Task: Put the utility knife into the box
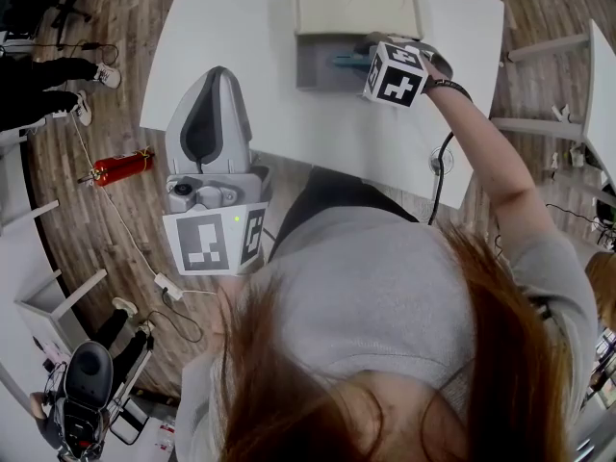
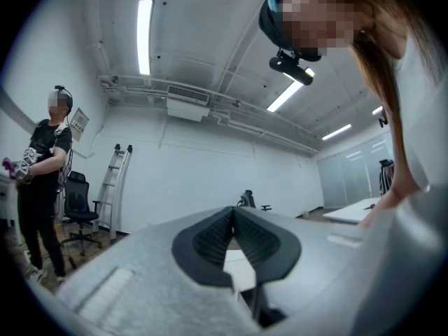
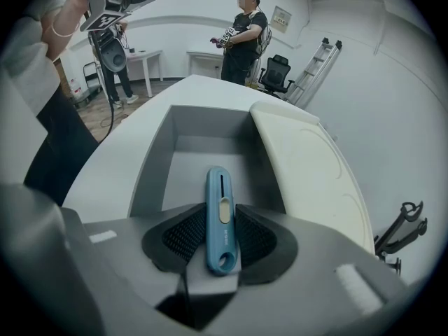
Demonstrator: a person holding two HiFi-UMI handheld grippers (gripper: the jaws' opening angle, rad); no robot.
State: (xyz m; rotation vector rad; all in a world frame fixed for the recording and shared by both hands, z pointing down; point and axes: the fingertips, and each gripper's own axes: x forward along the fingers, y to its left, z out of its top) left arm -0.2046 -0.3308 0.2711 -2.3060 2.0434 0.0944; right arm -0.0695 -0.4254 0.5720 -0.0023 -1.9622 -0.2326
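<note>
The blue utility knife point(image 3: 220, 219) is clamped between the pads of my right gripper point(image 3: 221, 222), its slider side facing up. It hangs tilted down over the inside of the open grey box point(image 3: 150, 166). In the head view, the right gripper point(image 1: 371, 58) reaches into the box point(image 1: 313, 67) at the far side of the white table point(image 1: 241, 27), where a bit of the knife point(image 1: 346, 63) shows. The box's cream lid point(image 1: 356, 5) lies just behind it. My left gripper point(image 1: 219, 75) is held level near the body, off the table's near edge, its jaws point(image 2: 233, 212) together and empty.
A red fire extinguisher point(image 1: 120, 166) and cables lie on the wooden floor at the left. Another person point(image 3: 245, 26) stands beyond the table, near an office chair point(image 3: 274, 72) and a ladder point(image 3: 315, 68). More white tables stand at the right point(image 1: 602, 85).
</note>
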